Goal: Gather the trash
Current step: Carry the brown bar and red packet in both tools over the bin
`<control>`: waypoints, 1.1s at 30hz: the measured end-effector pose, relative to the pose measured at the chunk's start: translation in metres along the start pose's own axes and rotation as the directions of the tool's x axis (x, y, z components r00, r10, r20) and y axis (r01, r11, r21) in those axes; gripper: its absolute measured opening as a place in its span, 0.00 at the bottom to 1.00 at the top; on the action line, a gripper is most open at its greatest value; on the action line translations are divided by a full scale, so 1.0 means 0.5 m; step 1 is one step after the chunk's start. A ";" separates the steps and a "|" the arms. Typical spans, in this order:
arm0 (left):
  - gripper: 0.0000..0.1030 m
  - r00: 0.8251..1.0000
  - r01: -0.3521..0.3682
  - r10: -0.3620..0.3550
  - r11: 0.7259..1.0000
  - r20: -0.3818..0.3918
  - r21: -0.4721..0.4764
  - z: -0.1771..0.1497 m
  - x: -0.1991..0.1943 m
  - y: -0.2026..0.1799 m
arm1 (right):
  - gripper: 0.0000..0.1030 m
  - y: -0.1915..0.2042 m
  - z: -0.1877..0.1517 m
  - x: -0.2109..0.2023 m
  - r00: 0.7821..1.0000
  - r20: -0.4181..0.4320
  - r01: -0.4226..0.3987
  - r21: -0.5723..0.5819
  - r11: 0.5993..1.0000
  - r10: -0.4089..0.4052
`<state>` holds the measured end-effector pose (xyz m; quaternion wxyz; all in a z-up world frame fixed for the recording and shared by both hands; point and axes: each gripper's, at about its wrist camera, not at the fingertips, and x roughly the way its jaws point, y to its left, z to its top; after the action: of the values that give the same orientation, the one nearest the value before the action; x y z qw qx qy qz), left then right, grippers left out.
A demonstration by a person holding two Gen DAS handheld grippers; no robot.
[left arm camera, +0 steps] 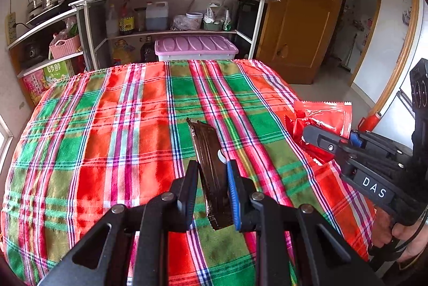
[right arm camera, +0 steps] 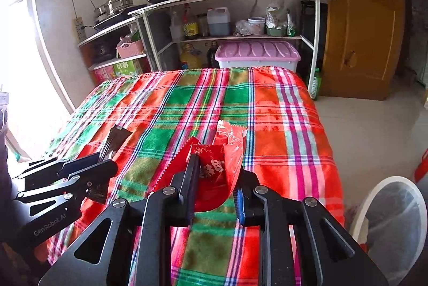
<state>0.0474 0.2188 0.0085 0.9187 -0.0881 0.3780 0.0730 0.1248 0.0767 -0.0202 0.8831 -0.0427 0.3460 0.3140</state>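
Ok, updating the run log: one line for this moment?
left claw: shut on brown wrapper | right claw: shut on red wrappers | bin: nearby

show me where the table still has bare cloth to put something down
Nearly all of the plaid tablecloth is bare: the far half toward the lilac storage box, and the window-side stretch. Crowded only at the near edge, where the left gripper clamps a dark wrapper and the right gripper red wrappers.

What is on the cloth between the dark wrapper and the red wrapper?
Nothing: in the left wrist view, only bare plaid tablecloth separates the dark wrapper in the left tool from the red wrapper in the right tool.
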 end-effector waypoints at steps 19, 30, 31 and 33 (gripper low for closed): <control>0.22 0.988 0.146 -0.154 0.971 0.025 0.188 0.036 -0.010 -0.249 | 0.23 -0.182 -0.056 -0.178 0.982 0.082 0.158 0.142 0.977 -0.171; 0.22 0.960 0.275 -0.279 0.910 -0.033 0.310 0.026 0.014 -0.441 | 0.23 -0.327 -0.126 -0.290 0.946 0.069 0.291 0.245 0.925 -0.316; 0.22 0.957 0.287 -0.288 0.904 -0.047 0.316 0.021 0.020 -0.459 | 0.23 -0.341 -0.133 -0.296 0.942 0.062 0.305 0.254 0.918 -0.330; 0.23 0.949 0.312 -0.307 0.888 -0.070 0.337 0.013 0.030 -0.493 | 0.23 -0.372 -0.150 -0.304 0.935 0.037 0.330 0.275 0.903 -0.353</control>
<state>0.1120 -0.0187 0.0285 0.9169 0.0144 0.3728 -0.1420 0.1040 -0.1735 -0.0063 0.9362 0.0293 0.3335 0.1069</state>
